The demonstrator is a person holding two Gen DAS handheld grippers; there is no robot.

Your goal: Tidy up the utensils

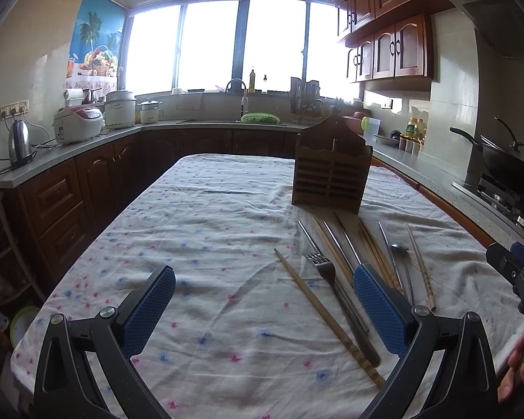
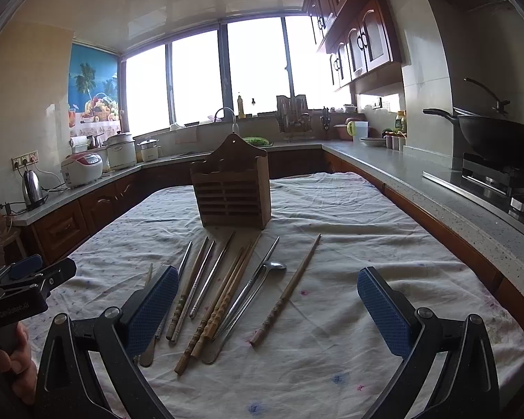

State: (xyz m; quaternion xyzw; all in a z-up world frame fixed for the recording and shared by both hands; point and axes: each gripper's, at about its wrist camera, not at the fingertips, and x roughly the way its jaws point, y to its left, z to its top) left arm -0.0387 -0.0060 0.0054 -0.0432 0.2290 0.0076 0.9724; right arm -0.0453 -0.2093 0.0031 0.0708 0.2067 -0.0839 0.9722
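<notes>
A brown wooden utensil holder [image 1: 332, 171] [image 2: 232, 192] stands upright on the cloth-covered table [image 1: 209, 230]. In front of it lie several wooden and metal chopsticks [image 1: 332, 317] [image 2: 220, 300], a metal fork [image 1: 323, 265] and a metal spoon [image 2: 274, 266] [image 1: 400, 247]. My left gripper [image 1: 263, 309] is open and empty above the cloth, left of the utensils. My right gripper [image 2: 269, 309] is open and empty, hovering over the near ends of the utensils. The right gripper's body also shows at the right edge of the left wrist view [image 1: 517, 269].
Kitchen counters [image 2: 419, 174] wrap around the table. A wok [image 2: 499, 139] sits on a stove at the right. A rice cooker [image 1: 78, 124] and kettle [image 1: 19, 143] stand on the left counter. A sink with a green basket [image 1: 260, 117] lies under the windows.
</notes>
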